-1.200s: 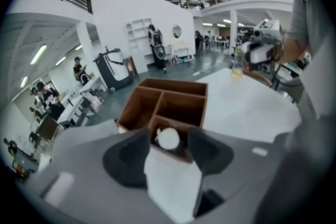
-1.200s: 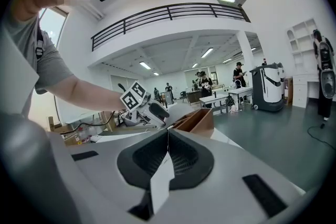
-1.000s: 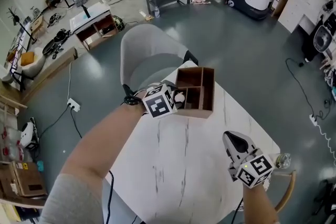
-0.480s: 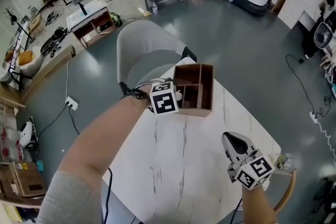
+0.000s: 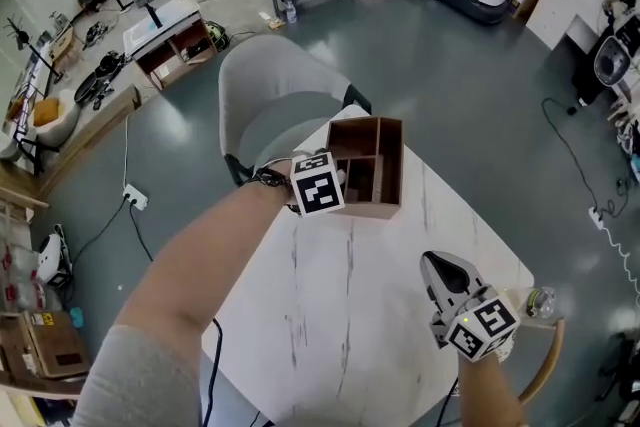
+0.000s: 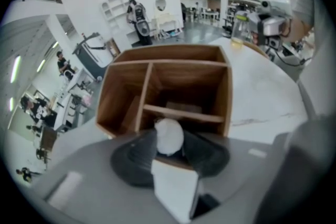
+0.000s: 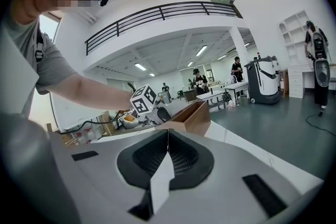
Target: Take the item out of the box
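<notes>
A brown wooden box (image 5: 385, 165) with dividers stands at the far end of the white marble table (image 5: 350, 315). My left gripper (image 5: 342, 183) reaches over the box's near wall. In the left gripper view its jaws (image 6: 169, 140) are closing on a small white round item (image 6: 169, 135), which sits between the dark pads above the box's (image 6: 168, 81) near compartment. Both pads touch the item. My right gripper (image 5: 437, 267) hovers over the table's near right part, well away from the box. It is shut with nothing in it (image 7: 168, 136).
A grey chair (image 5: 275, 100) stands just beyond the table behind the box. A clear jar (image 5: 538, 303) sits at the table's right edge, near a wooden chair back (image 5: 545, 365). Desks, equipment and people fill the room beyond.
My left gripper has shifted a little to the right, closer over the box's near wall. The right gripper has barely moved.
</notes>
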